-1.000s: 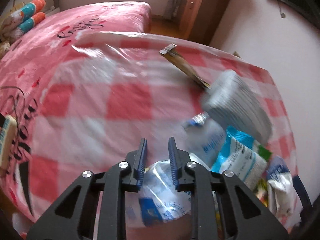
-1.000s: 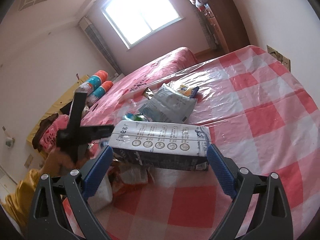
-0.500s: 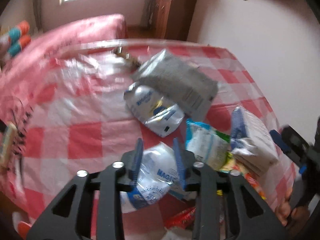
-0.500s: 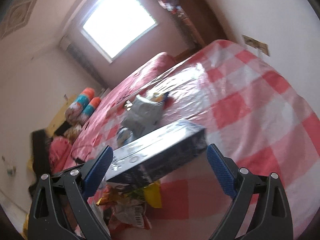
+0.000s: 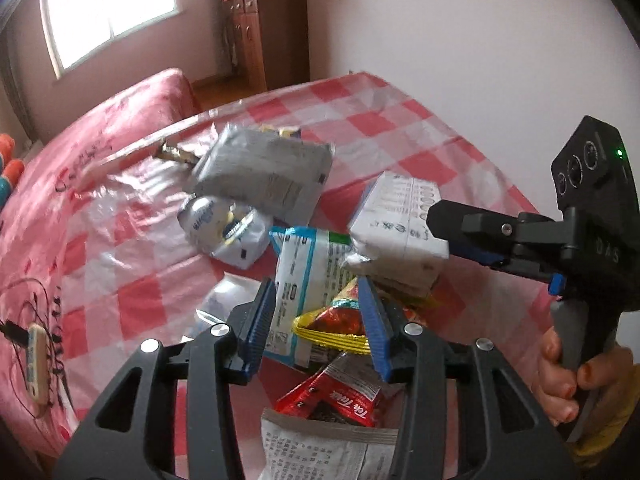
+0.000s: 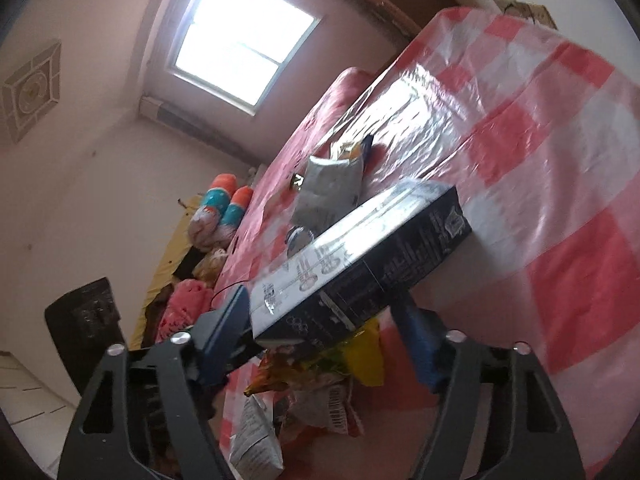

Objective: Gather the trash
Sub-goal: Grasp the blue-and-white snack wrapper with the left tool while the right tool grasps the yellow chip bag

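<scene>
Worktop [image 5: 400, 120] under checked cover, most trash gathered at near edge. Grey bag [image 5: 264, 170] and white pouch [image 5: 224, 226] left toward middle. Carton [image 6: 360, 264] gripped in right tongs [image 6: 328, 336] over pile. Left tongs [image 5: 316, 320] half open, empty, above wrappers [image 5: 328, 328].

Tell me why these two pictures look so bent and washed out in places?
Left wrist view: the fisheye lens bows the wall and bed edges; the window is overexposed; the grey pouch is slightly smeared. Right wrist view: tilted, the window blown white, glare on the plastic checked cloth, and the carton held in the right tongs looks soft.
</scene>
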`<state>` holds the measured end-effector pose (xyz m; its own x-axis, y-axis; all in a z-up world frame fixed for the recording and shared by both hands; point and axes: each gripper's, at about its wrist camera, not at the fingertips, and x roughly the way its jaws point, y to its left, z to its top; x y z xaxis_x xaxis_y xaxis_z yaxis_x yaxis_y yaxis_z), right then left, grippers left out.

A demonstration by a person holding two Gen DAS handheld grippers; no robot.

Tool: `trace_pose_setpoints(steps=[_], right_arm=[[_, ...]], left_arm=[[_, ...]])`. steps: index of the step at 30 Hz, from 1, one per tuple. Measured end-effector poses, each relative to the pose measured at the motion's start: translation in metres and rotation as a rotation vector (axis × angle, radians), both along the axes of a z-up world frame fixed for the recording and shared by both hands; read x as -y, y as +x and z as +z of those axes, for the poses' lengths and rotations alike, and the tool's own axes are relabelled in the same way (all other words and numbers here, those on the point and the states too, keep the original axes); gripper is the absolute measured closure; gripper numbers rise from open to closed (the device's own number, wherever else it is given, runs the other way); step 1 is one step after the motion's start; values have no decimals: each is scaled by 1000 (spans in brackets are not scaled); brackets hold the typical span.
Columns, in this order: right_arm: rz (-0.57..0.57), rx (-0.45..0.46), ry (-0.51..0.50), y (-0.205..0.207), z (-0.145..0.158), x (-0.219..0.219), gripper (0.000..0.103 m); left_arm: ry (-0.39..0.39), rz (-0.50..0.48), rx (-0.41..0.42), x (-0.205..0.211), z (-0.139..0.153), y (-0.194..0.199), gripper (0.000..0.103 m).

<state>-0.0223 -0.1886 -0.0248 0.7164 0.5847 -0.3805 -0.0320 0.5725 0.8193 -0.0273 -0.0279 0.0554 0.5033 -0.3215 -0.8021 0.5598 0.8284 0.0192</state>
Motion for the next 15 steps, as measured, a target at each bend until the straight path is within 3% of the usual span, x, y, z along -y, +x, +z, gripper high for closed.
trace_pose_setpoints(steps=[10,15], right_arm=[[45,-31,74,21,-7,-1,29],[23,-24,6,19,-1,9,19]], left_arm=[[-33,-4,-34,13,-11,-14,58],[-50,-70,-93,29,-19,-30,58]])
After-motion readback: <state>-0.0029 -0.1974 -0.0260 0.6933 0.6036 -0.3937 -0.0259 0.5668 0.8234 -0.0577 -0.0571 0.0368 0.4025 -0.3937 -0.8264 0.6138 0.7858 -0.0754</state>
